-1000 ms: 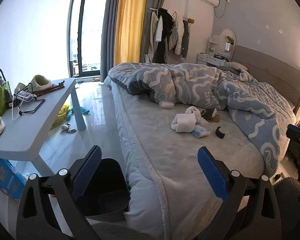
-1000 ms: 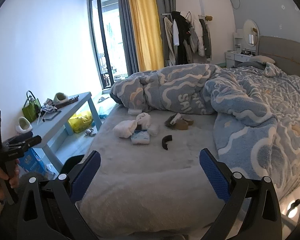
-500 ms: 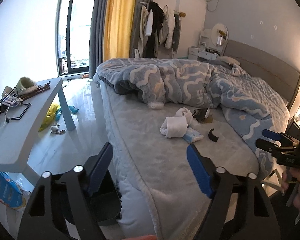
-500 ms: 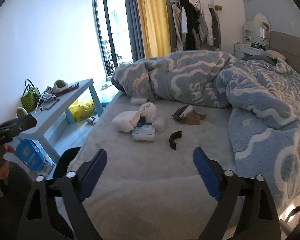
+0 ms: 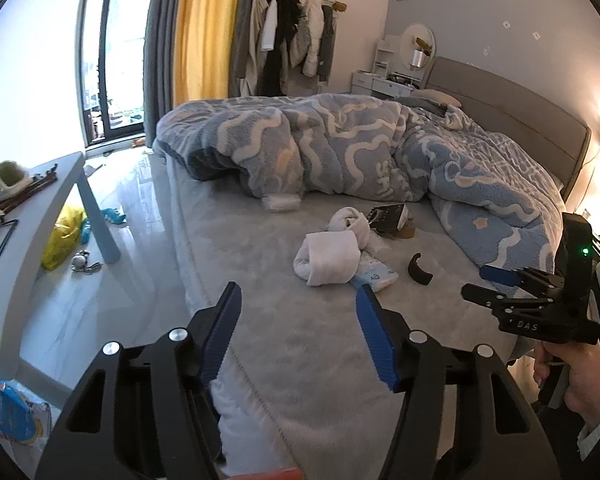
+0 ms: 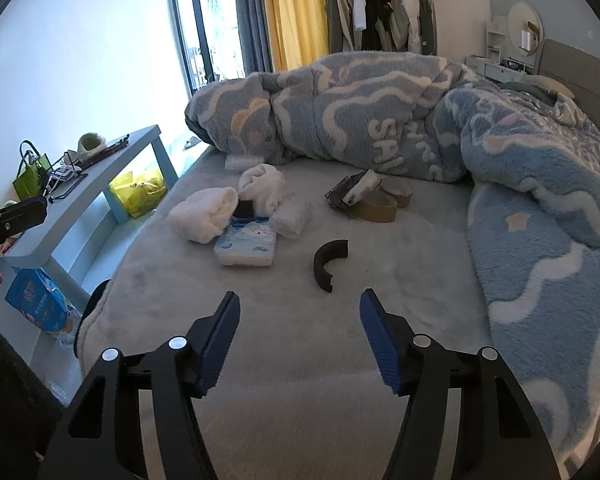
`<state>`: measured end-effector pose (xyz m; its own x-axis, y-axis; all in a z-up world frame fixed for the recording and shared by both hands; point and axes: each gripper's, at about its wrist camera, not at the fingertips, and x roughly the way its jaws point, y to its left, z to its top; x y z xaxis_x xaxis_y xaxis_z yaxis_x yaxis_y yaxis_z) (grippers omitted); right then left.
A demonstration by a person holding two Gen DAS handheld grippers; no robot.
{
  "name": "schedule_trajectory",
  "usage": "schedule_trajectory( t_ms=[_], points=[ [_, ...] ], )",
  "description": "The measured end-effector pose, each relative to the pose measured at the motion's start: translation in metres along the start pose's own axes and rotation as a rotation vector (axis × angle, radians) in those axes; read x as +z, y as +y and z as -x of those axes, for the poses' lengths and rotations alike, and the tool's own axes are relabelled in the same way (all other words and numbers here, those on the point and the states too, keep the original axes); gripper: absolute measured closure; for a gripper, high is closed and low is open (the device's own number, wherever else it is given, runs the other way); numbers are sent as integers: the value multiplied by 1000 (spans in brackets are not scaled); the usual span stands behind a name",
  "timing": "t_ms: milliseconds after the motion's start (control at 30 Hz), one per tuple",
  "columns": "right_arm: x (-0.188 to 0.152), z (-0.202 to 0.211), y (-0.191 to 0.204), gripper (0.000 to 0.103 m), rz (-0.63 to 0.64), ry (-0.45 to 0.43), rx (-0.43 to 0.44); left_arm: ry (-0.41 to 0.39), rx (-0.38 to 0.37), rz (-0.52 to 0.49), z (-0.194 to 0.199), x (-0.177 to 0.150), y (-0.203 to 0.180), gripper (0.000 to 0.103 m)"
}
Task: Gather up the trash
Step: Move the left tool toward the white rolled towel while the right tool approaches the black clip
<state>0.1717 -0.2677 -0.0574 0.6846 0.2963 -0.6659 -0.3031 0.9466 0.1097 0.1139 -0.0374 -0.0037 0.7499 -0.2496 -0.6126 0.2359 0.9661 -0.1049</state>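
Nearest the cameras, the left gripper (image 5: 298,330) and the right gripper (image 6: 298,338) are held spread wide and empty above the near part of the bed (image 6: 260,340), touching nothing; this is judged a ready posture for an approach, since no piece has been chosen yet. Just beyond the right gripper, a curved black scrap (image 6: 328,263) is seen lying alone on the grey sheet, the closest likely piece of trash. A little further, a tissue packet (image 6: 246,244) is found tucked against rolled white cloths (image 6: 204,218), with tape rolls (image 6: 376,208) and a dark wrapper (image 6: 346,192) to the right of them. These appear to have been left loose in a cluster at mid-bed. Behind them the blue quilt (image 6: 340,120) is heaped. To the left, a side table (image 6: 112,192) is seen, with a yellow bag (image 6: 140,194) below it on the floor.
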Motion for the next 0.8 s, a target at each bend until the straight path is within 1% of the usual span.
schedule_trajectory(
  t_ms=[67, 200, 433, 567, 633, 700, 800],
  points=[
    [3, -9, -3, 41, 3, 12, 2, 11, -5, -18, -14, 2, -2, 41],
    [8, -31, -8, 41, 5, 39, 9, 44, -32, -18, -41, 4, 1, 38],
    [13, -60, -12, 41, 2, 77, 26, 76, -82, -29, -75, 11, 1, 34],
    [16, -74, -11, 41, 3, 97, 11, 91, -96, -45, -93, 14, -3, 32],
    [17, -81, -12, 41, 2, 108, 5, 96, -100, -50, -102, 16, -6, 29],
    [18, -87, -13, 41, 1, 116, -1, 97, -101, -46, -113, 16, -7, 27],
    [18, -93, -15, 41, -9, 128, 3, 106, -118, -30, -126, 16, -8, 27]
  ],
)
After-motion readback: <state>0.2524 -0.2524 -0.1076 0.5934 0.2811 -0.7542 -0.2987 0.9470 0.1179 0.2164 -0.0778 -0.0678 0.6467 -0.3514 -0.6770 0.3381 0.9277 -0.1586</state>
